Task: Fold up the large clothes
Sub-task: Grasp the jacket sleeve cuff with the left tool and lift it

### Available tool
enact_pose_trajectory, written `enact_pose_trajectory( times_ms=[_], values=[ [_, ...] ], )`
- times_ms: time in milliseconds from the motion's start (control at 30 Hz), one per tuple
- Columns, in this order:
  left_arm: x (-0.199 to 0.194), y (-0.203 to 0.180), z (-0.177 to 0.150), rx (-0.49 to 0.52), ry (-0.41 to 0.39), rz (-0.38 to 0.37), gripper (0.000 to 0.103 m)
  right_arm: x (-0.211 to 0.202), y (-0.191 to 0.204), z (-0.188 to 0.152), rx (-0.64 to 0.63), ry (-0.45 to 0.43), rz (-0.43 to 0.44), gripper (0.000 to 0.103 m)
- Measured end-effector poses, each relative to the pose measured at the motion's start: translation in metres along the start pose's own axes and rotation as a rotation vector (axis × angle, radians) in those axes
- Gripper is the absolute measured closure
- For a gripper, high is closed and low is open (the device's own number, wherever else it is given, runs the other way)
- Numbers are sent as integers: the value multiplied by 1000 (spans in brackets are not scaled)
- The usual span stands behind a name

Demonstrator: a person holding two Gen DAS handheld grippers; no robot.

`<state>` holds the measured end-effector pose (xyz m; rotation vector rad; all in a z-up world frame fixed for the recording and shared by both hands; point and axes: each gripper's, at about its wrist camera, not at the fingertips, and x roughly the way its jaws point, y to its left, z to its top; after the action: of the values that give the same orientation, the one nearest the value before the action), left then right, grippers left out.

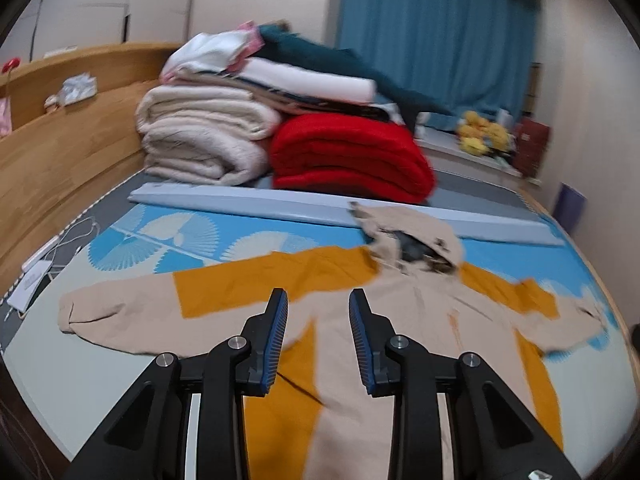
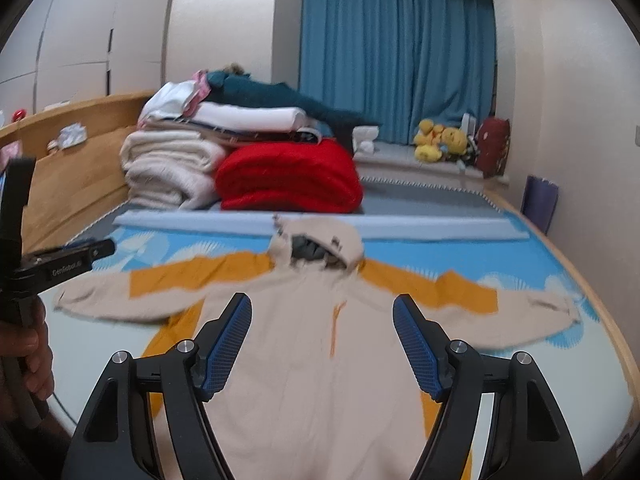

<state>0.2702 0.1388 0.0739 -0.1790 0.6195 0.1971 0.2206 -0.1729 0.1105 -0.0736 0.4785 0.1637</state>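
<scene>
A beige and mustard-orange hooded garment (image 1: 404, 304) lies flat on the bed with both sleeves spread out and the hood toward the far side; it also shows in the right wrist view (image 2: 312, 320). My left gripper (image 1: 318, 300) is open and empty, held above the garment's left chest. My right gripper (image 2: 322, 308) is wide open and empty, above the garment's middle. The left gripper's body (image 2: 60, 260) shows at the left edge of the right wrist view, held by a hand.
A stack of folded blankets and clothes, cream (image 1: 200, 136), red (image 1: 348, 156) and white and teal on top, sits at the far side of the bed. A wooden headboard (image 1: 60, 140) runs along the left. White cables and a charger (image 1: 44, 260) lie by it. Plush toys (image 2: 440, 140) sit under the blue curtain.
</scene>
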Motion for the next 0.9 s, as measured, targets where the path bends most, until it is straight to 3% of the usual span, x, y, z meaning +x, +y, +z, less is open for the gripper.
enact_pose_trajectory(
  times_ms=[100, 200, 233, 300, 467, 533, 600, 700, 767, 800, 833, 900],
  values=[
    [46, 42, 7, -71, 42, 77, 74, 30, -4, 23, 12, -12, 10, 31],
    [95, 95, -2, -172, 122, 207, 74, 58, -3, 42, 9, -32, 24, 54],
    [107, 109, -7, -200, 146, 250, 74, 70, -3, 46, 10, -34, 35, 66],
    [134, 152, -25, -282, 201, 359, 74, 94, -2, 53, 11, -26, 61, 73],
    [168, 235, -72, -433, 285, 576, 73, 141, 4, 46, -31, -11, 102, 72],
    [173, 266, -89, -523, 310, 625, 73, 157, 7, 30, -48, 11, 119, 68],
    [173, 295, -101, -626, 326, 676, 63, 182, 12, 16, -48, 85, 119, 67],
    [177, 324, -110, -713, 337, 698, 52, 208, 16, 3, -48, 145, 147, 62],
    [177, 341, -113, -758, 339, 710, 50, 220, 19, -5, -59, 164, 146, 49],
    [177, 346, -115, -786, 339, 711, 48, 227, 21, -9, -59, 177, 152, 37],
    [178, 354, -118, -824, 336, 708, 47, 234, 23, -12, -56, 190, 156, 33],
    [182, 369, -122, -889, 336, 701, 47, 246, 28, -18, -54, 220, 162, 33]
  ],
)
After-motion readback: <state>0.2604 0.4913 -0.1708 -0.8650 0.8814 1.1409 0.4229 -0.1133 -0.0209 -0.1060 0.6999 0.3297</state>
